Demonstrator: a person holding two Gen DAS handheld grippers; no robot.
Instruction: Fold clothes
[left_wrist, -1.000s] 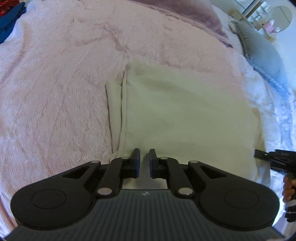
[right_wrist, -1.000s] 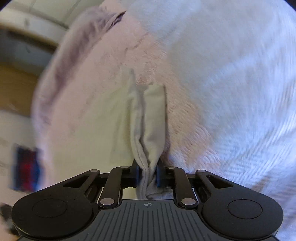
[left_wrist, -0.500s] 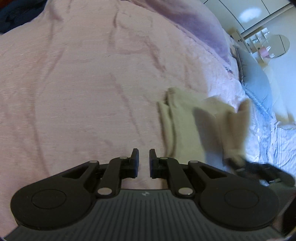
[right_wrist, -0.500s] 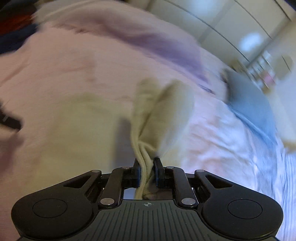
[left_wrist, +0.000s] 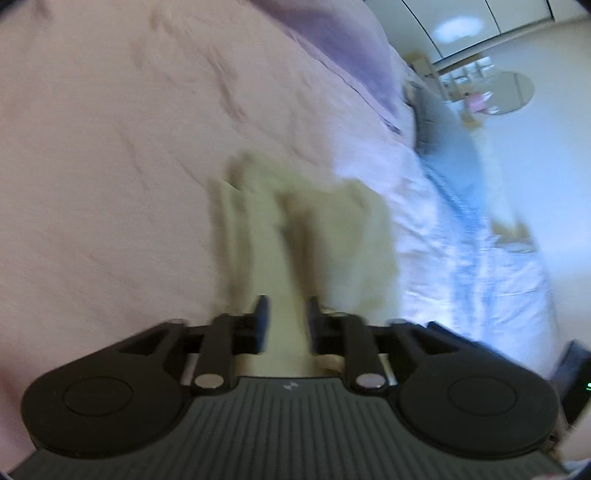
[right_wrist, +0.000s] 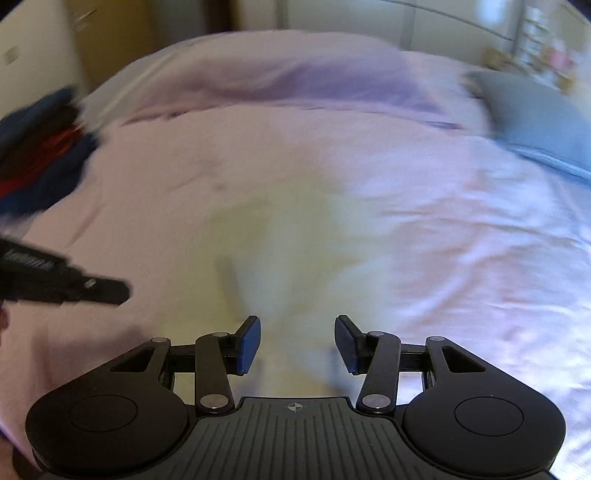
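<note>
A pale cream folded garment (left_wrist: 295, 229) lies on the pink blanket, blurred by motion; it also shows in the right wrist view (right_wrist: 288, 236). My left gripper (left_wrist: 284, 321) is over its near edge with the jaws a little apart and cloth showing between them; a grip cannot be made out. My right gripper (right_wrist: 297, 339) is wide open and empty just above the garment's near edge. The left gripper's fingertip (right_wrist: 96, 290) pokes in from the left of the right wrist view.
The pink blanket (right_wrist: 221, 155) covers the bed, with a purple cover (right_wrist: 332, 81) at the far side. A grey-blue pillow (right_wrist: 535, 118) lies at the right. Dark blue and red clothes (right_wrist: 40, 155) are piled at the left.
My right gripper has opened and let go of the cream garment, which now lies folded on the blanket. My left gripper has moved over the garment and opened slightly.
</note>
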